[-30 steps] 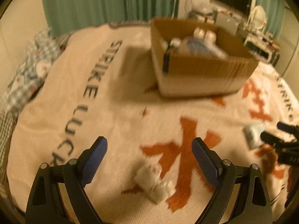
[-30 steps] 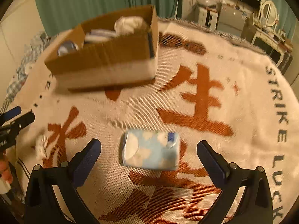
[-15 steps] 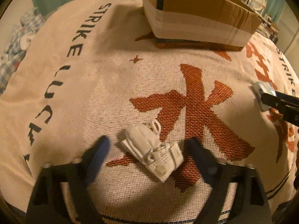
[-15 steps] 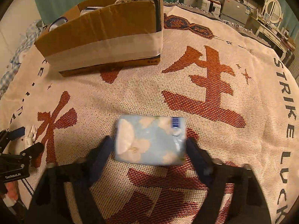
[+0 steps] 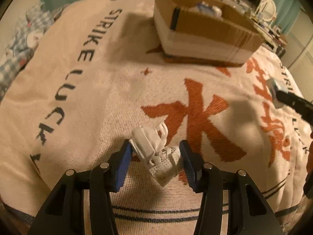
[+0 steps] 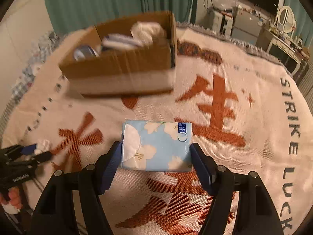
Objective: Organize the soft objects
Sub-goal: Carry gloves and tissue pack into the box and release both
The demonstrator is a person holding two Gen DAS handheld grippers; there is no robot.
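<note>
Left wrist view. At far left, a checked quilt (image 5: 17, 39) shows beyond the edge of the blanket (image 5: 82, 105), whose black lettering runs down the left third of the frame. At lower centre the left gripper (image 5: 155, 158) has its blue pads (image 5: 122, 168) pressed against either side of a crumpled white mask (image 5: 154, 152), which appears raised a little off the weave. The mask is judged very light, limp and easily crushed; its ear loops (image 5: 163, 130) trail loose at the top and could snag, so the bunched body between the pads is the sounder place to hold. At upper centre and right stands an open box (image 5: 205, 37) already holding pale items. At the right edge the tissue pack (image 5: 273, 86) shows as a pale corner behind the dark finger of the other tool.

Right wrist view. At lower left the left gripper (image 6: 31, 152) appears again with the white mask (image 6: 44, 144) at its tip. At upper centre left is the box (image 6: 121, 78), blurred, with white and blue soft goods inside. At centre the right gripper (image 6: 156, 152) clamps the tissue pack (image 6: 156, 145) across its two short ends, the pack lying flat and level just above the blanket (image 6: 264, 117). Its film wrapper is probably slick and the contents yielding, so it will compress under the pads; a hold across the ends, near the middle of its thickness, seems least likely to slip. Furniture and a mirror (image 6: 286, 18) fill the upper right.
</note>
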